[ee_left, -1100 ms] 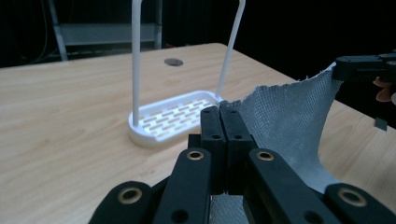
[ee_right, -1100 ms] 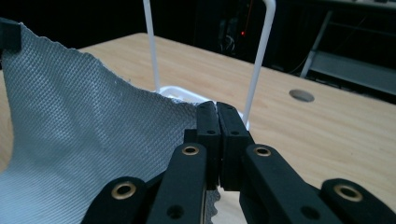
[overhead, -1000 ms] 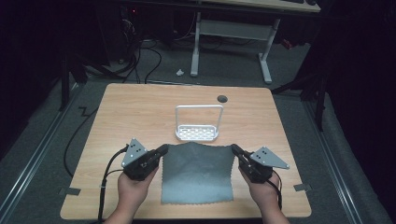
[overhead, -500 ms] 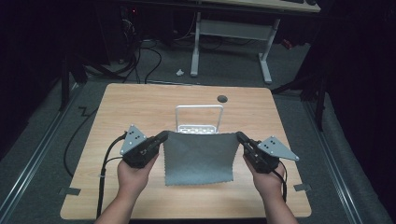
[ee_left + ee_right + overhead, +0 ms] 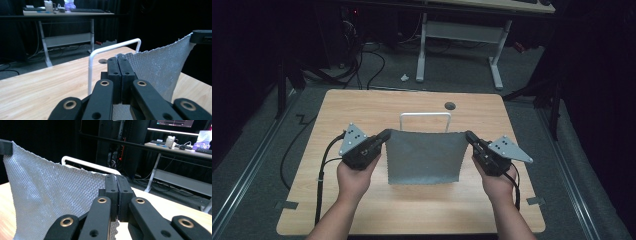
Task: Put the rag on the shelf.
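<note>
A grey textured cloth (image 5: 424, 156) hangs stretched between my two grippers above the wooden table (image 5: 362, 107). My left gripper (image 5: 384, 136) is shut on the cloth's upper left corner and my right gripper (image 5: 468, 136) is shut on its upper right corner. In the left gripper view the closed jaws pinch the cloth (image 5: 160, 67), whose far corner runs up to the other gripper (image 5: 201, 36). The right gripper view has the cloth (image 5: 47, 195) spreading left from my closed jaws. Behind the cloth stands a white wire rack (image 5: 425, 115); the cloth hides its base.
A round cable hole (image 5: 450, 105) lies near the table's far edge. Beyond the table, a white-legged desk (image 5: 459, 35) and floor cables (image 5: 362, 60) sit in the dark room. Black cables trail from both grippers off the table's near side.
Both grippers have risen, lifting the cloth from lying flat on the table to hanging upright in front of the rack. The grips on its two corners are unchanged.
</note>
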`<state>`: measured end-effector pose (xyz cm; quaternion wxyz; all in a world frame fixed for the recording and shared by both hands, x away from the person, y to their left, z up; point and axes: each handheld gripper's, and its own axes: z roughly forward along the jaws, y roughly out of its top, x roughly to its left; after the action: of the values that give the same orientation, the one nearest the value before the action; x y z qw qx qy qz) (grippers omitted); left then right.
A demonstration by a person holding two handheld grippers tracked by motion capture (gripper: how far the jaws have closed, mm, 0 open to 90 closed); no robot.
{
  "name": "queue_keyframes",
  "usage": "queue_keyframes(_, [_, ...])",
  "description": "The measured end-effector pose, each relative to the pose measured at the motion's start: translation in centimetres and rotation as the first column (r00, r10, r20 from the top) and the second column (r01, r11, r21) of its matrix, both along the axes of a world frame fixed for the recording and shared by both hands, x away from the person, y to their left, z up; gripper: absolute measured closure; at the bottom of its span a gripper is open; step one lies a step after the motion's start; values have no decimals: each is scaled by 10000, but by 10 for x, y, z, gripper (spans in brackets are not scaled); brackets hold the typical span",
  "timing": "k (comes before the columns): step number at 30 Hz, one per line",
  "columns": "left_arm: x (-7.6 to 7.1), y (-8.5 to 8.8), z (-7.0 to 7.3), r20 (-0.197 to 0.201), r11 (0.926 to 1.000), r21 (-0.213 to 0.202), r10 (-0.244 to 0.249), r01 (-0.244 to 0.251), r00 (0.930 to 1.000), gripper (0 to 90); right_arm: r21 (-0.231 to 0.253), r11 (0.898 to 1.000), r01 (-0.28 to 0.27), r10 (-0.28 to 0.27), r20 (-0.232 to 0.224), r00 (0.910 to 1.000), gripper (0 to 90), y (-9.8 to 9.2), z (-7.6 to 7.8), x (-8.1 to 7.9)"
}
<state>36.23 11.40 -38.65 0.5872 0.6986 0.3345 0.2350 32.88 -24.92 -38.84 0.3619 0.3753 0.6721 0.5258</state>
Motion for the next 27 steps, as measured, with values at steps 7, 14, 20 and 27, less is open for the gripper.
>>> queue_keyframes(7, [11,-1,13,330,9999,33,118,-120,9994,895,76,9999,95,-96,191,9998,900,2,12,11])
queue_keyframes(14, [26,-3,25,584,9995,27,323,-325,9978,895,284,9994,174,-182,290,9994,900,3,23,25])
queue_keyframes(20, [41,-5,30,587,9988,215,437,-450,9973,894,281,9991,323,-330,247,9991,900,4,28,40])
queue_keyframes(27, [69,-5,31,367,9983,258,518,-528,9980,894,57,9986,533,-533,103,9985,900,7,32,65])
